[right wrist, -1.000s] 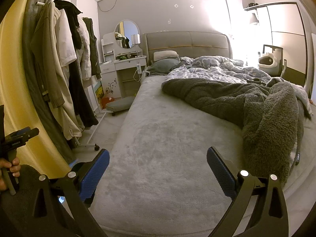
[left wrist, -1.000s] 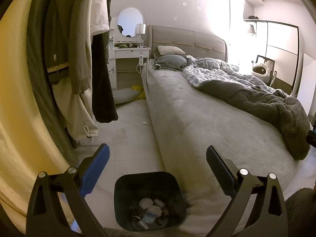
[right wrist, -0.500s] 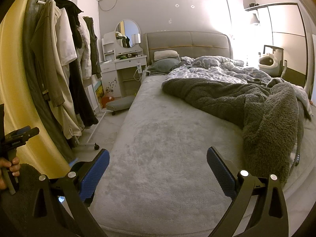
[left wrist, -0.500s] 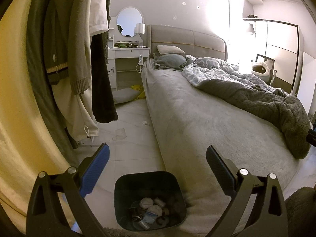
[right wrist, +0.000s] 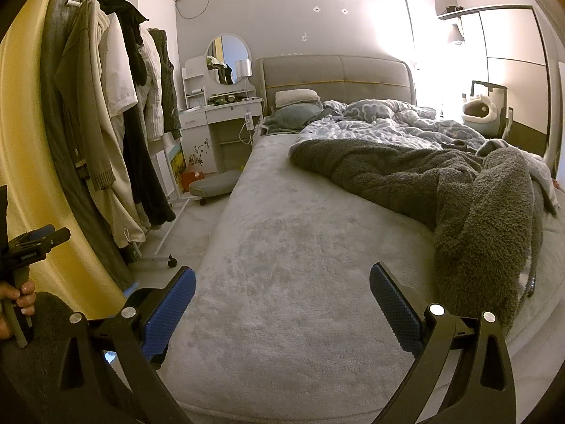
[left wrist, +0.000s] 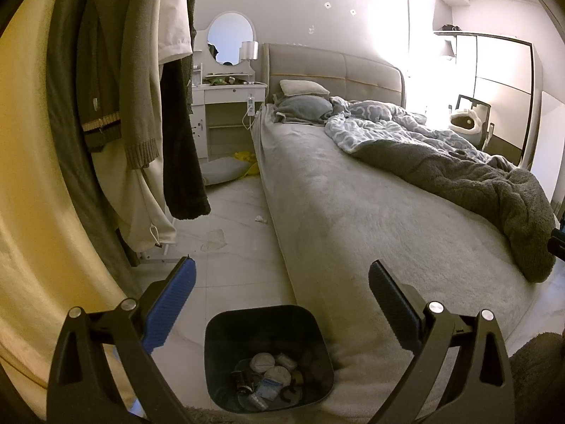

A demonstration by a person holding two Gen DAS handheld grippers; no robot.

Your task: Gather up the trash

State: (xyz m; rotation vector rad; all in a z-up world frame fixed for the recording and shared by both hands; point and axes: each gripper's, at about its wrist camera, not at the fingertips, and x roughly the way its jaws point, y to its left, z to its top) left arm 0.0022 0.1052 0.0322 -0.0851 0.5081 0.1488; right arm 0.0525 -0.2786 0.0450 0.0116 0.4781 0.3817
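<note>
A black trash bin (left wrist: 226, 328) stands on the floor at the foot corner of the bed, with several crumpled papers and wrappers inside. My left gripper (left wrist: 282, 275) hovers open above and just behind it, holding nothing. On the floor beside the bed lie a small white crumpled scrap (left wrist: 260, 218) and a clear wrapper (left wrist: 214, 239). My right gripper (right wrist: 282, 281) is open over the foot of the bed (right wrist: 293, 247), empty. In the right wrist view a hand holds the left gripper's body (right wrist: 30, 247) at the far left.
A clothes rack with hanging coats (left wrist: 141, 106) lines the left side of the floor aisle. A white dressing table (left wrist: 229, 113) and a floor cushion (left wrist: 222, 171) sit at the aisle's far end. A grey blanket (right wrist: 459, 205) is heaped on the bed's right.
Both views have crept slightly forward and tilted; the bin sits a touch lower in the left wrist view. Both grippers stay open and empty.
</note>
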